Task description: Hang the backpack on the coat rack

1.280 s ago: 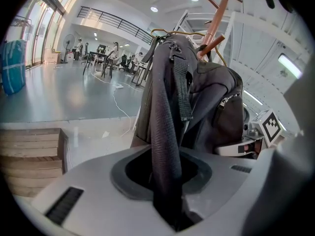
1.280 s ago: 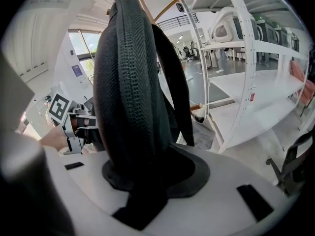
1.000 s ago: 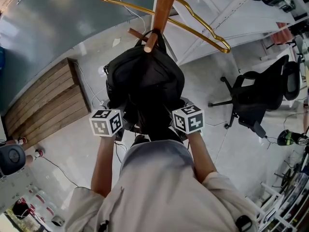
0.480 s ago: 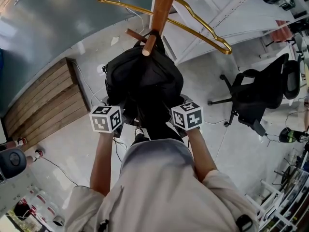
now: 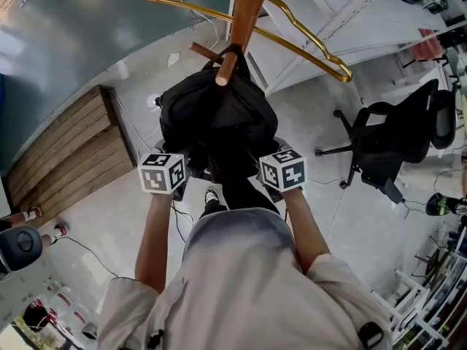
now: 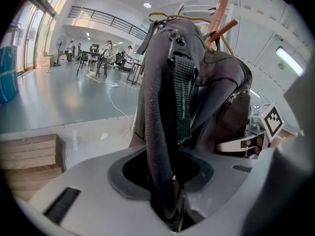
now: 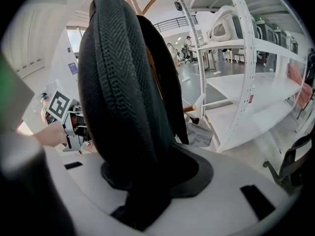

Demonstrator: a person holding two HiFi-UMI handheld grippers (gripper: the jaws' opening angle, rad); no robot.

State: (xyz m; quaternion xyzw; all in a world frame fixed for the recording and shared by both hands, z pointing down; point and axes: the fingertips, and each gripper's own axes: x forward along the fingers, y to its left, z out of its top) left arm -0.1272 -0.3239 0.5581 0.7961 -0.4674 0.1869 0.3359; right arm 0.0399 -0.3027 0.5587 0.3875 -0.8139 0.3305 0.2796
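Observation:
The black backpack (image 5: 219,115) hangs by its top loop from a wooden peg (image 5: 228,68) of the coat rack (image 5: 248,6). My left gripper (image 5: 175,177) sits at the bag's lower left and my right gripper (image 5: 268,175) at its lower right, their fingertips hidden under the bag. In the left gripper view a dark padded strap (image 6: 160,132) runs down into the left gripper (image 6: 172,215). In the right gripper view a broad woven strap (image 7: 123,107) fills the right gripper (image 7: 142,205). Both pairs of jaws are opening with the straps still between them.
A gold wire hanger (image 5: 314,46) hangs on the rack above the bag. A black office chair (image 5: 394,144) stands to the right, a wooden platform (image 5: 66,152) to the left, and white shelving (image 7: 236,82) behind the rack. A cable lies on the floor.
My left gripper has shifted slightly along the bag's lower edge. The backpack stays on the peg and the right gripper has kept still.

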